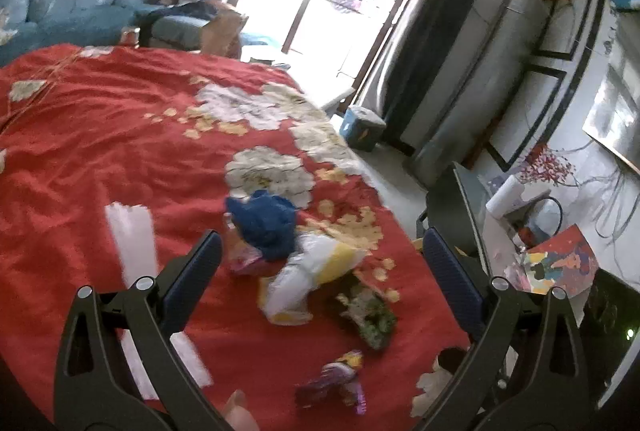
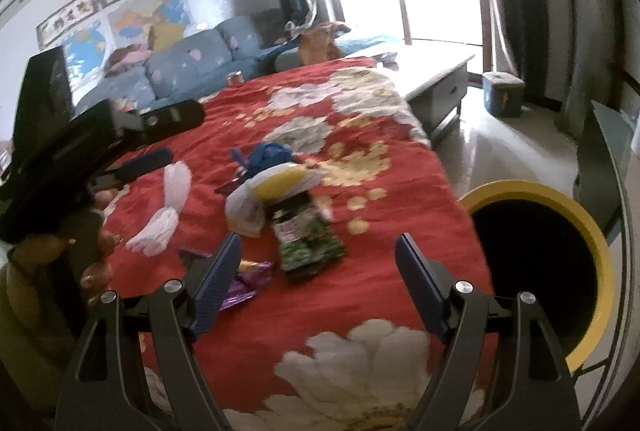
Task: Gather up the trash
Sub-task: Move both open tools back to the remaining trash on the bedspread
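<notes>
Closing in: we hover both hand-held grippers, left [image 1: 316,263] and right [image 2: 318,263], jaws wide, empty.
Next: we pinch the green crinkled wrapper [image 2: 308,235], then yellow-rimmed bin [image 2: 600,251].

Black gripper frames [image 1: 320,271], blue ribbed fingers [image 2: 218,283], silver screws.
</notes>
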The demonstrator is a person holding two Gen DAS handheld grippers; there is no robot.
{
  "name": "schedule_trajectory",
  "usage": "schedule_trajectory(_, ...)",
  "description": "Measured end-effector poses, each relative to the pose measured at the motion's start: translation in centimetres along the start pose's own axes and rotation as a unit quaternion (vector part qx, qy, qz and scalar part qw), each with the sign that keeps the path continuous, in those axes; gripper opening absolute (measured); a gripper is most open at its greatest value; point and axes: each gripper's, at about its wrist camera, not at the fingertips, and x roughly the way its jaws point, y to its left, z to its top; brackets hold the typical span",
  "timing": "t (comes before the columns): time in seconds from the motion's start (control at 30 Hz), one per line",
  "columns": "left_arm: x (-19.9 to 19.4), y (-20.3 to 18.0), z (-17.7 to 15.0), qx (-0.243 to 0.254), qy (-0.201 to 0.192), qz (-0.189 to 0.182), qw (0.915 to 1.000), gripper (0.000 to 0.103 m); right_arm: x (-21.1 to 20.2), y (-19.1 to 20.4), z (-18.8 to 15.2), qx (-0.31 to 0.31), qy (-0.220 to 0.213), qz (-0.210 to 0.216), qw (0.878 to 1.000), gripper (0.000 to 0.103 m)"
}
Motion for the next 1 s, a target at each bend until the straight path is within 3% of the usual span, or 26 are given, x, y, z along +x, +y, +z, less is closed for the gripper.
schedule_trajectory(0.13, 0.0, 1.5, 0.0, -0.010, 0.009, 0.006, 0.9999, 0.092, 0.7, 1.3, -0.2, -0.014, 0.011, 0.015, 1.000, 0.076)
schedule_trajectory(0.4, 0.9, 3.7, -0.3, -0.029, 0.039, 0.010, 0.9988, 0.064, 2.5, 4.0, -0.7, -0.051, 0.036, 0.035, 0.997, 0.076)
schedule_trajectory(0.67, 2.8, 4.7, -0.5, -0.047, 0.077, -0.003, 0.9959, 0.045, 4.7, 4.9, -1.0, -0.063, 0.062, 0.047, 0.995, 0.076)
schedule_trajectory(1.0, 5.8, 4.9, -0.5, -0.043, 0.111, 0.017, 0.9927, 0.041, 7.0, 5.6, -1.9, -0.081, 0.090, 0.054, 0.991, 0.064)
